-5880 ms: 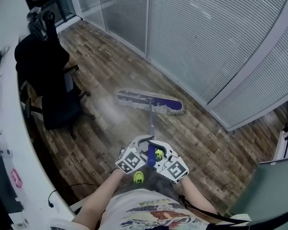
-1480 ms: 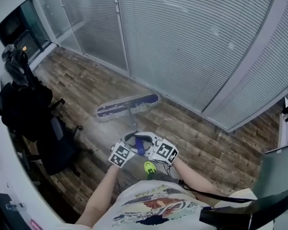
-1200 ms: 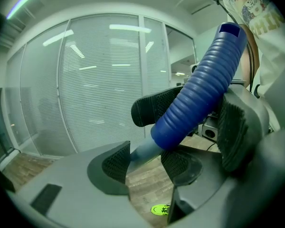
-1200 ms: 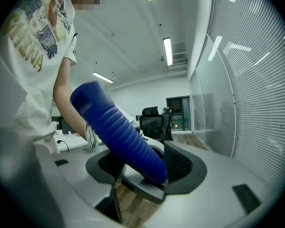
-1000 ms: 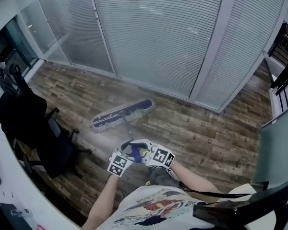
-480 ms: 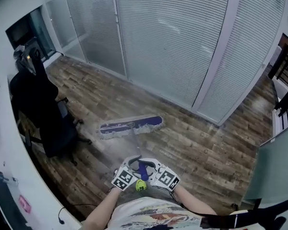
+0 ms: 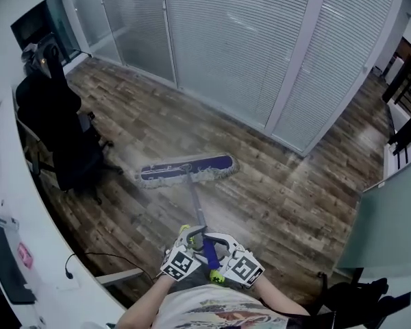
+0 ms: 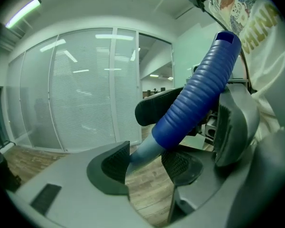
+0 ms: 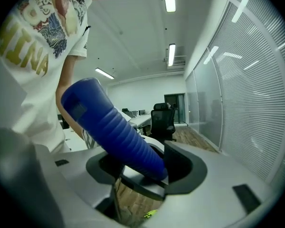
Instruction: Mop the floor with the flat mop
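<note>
Pushed farther out across the floor [image 7: 288,197], the mop [image 7: 186,171] is held by its handle [image 8: 195,93], which is clamped tightly in both the left gripper [image 8: 147,161] and the right gripper [image 9: 138,167].

"HINA" on white T-shirt [image 9: 23,51]
</note>
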{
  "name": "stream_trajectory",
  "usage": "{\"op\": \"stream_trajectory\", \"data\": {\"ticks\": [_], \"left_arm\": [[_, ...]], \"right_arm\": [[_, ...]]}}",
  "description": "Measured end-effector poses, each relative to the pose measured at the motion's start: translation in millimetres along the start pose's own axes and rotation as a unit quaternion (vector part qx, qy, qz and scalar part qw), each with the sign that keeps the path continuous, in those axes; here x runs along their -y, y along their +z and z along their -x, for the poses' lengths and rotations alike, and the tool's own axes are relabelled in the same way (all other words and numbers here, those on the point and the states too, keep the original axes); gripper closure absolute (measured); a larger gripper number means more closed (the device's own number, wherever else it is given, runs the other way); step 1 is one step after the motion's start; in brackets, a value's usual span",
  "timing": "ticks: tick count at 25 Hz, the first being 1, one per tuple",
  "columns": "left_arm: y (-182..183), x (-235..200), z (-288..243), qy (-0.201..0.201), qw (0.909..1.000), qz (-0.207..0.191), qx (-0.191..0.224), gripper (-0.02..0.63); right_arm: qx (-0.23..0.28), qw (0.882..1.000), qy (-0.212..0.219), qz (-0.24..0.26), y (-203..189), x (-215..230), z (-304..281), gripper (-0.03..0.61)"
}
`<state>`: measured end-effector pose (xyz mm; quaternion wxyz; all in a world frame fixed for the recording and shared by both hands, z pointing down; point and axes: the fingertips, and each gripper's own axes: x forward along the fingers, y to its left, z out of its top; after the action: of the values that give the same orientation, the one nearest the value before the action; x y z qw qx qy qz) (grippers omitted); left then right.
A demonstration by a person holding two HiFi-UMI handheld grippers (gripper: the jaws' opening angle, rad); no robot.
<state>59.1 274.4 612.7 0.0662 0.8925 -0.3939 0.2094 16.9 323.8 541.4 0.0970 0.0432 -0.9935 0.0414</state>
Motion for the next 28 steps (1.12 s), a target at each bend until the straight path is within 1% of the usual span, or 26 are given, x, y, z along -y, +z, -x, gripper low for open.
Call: {"op": "stream_trajectory", "data": {"ticks": [3, 6, 9, 11, 14, 16, 18, 21, 25, 28], "left_arm": [[13, 31, 13, -0.011, 0.9998, 0.000, 0.015, 0.431], [25, 51, 14, -0.020, 0.9993, -0.007, 0.030, 0.433], [16, 57, 10, -0.027, 0.9993, -0.020, 0.019, 0.433], [11, 53, 12, -0.028, 0.9991, -0.023, 0.020, 0.433], [19, 31, 19, -0.019, 0.9988, -0.020, 0.039, 0.431], [22, 14, 21, -0.017, 0.9987, -0.015, 0.047, 0.433], [18, -3, 21, -0.019, 0.9986, -0.014, 0.046, 0.431], [4, -34, 19, -0.025, 0.9990, -0.015, 0.035, 0.433], [-7, -98, 13, -0.026, 0.9992, -0.011, 0.026, 0.433], [-11, -156, 11, -0.033, 0.9991, -0.010, 0.025, 0.432]], "right_arm": [[0.013, 1.000, -0.007, -0.015, 8, -24, 21, 0.354], [0.024, 0.999, -0.012, -0.022, 11, -33, 40, 0.354], [0.019, 1.000, -0.008, -0.012, 3, -35, 43, 0.354], [0.023, 1.000, 0.002, 0.000, 2, -36, 37, 0.354], [0.042, 0.999, 0.012, 0.011, 14, -26, 20, 0.353], [0.044, 0.998, 0.020, 0.028, 18, -18, 6, 0.353], [0.031, 0.998, 0.029, 0.039, 18, -10, -9, 0.353], [0.006, 0.998, 0.040, 0.045, 14, 6, -38, 0.351], [-0.010, 0.998, 0.038, 0.054, 17, 45, -90, 0.350], [-0.006, 0.998, 0.031, 0.053, 30, 81, -136, 0.348]]}}
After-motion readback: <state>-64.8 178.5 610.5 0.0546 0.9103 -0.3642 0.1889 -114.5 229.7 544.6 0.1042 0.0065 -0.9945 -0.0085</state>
